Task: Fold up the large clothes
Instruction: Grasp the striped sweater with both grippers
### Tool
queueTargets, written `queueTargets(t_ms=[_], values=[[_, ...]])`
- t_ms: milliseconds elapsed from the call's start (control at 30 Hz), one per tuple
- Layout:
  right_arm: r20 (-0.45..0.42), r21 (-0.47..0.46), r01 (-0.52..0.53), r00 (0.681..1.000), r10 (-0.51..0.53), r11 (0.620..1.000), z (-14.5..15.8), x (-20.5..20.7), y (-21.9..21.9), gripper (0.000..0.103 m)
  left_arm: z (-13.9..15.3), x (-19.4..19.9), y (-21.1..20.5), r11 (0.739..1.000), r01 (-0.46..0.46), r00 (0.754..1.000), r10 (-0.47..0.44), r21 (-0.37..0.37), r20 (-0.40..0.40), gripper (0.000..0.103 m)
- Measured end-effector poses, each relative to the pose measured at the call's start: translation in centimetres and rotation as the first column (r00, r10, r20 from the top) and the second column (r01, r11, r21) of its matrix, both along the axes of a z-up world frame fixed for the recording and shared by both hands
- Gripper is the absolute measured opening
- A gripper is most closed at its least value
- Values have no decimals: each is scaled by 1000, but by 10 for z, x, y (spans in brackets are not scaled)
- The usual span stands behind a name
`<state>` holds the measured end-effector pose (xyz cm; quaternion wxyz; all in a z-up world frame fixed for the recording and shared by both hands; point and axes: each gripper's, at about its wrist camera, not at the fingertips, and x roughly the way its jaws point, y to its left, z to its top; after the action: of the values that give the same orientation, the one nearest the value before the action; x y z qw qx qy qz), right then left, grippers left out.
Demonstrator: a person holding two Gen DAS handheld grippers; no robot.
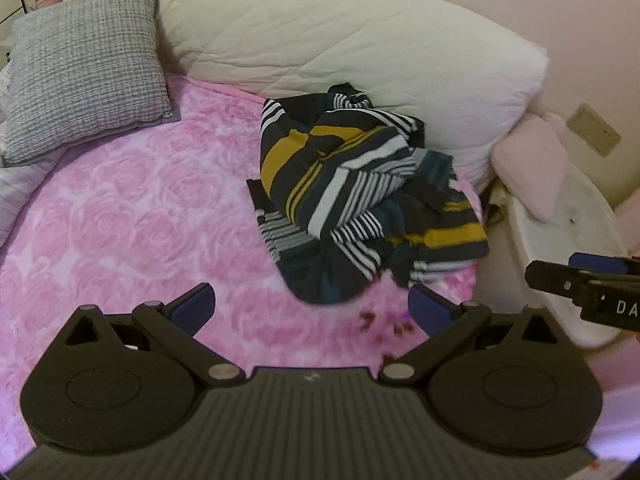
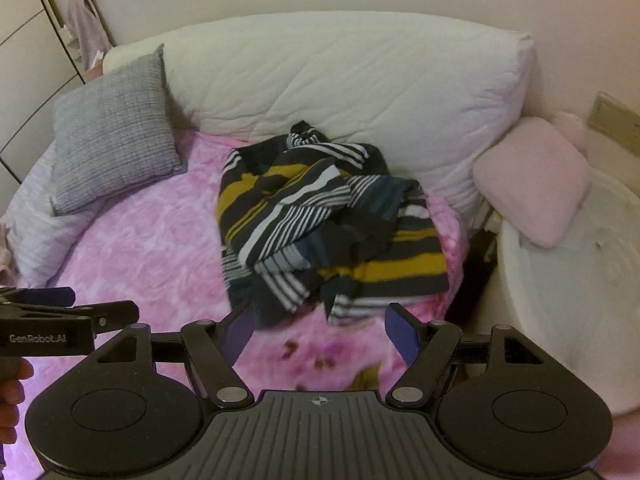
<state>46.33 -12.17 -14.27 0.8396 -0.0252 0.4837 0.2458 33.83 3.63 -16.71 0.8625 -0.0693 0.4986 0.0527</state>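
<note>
A crumpled striped garment in black, white, mustard and teal lies in a heap on the pink rose-patterned blanket. My left gripper hovers open just short of the heap's near edge, nothing between its blue pads. In the right wrist view the same garment sits ahead, and my right gripper stands open with its fingertips close to the cloth's front hem, holding nothing. Each gripper shows at the other view's edge: the right one, the left one.
A grey knit cushion leans at the back left, a large white quilted pillow behind the garment, a pink cushion on a white tub to the right. Dark specks dot the blanket near the grippers.
</note>
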Motion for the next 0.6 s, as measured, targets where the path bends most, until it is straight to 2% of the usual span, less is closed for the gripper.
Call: queueTargets(t_ms=[167, 367, 600], values=[[-34, -2, -14, 999, 13, 1000, -33, 54, 15, 69, -31, 57, 6, 1000, -26, 999, 26, 7, -25, 98], [-95, -17, 27, 995, -29, 999, -78, 107, 29, 69, -74, 115, 14, 999, -15, 997, 18, 41, -69, 98], [-126, 44, 94, 988, -88, 995, -122, 157, 42, 69, -120, 165, 36, 999, -34, 994, 37, 30, -100, 97]])
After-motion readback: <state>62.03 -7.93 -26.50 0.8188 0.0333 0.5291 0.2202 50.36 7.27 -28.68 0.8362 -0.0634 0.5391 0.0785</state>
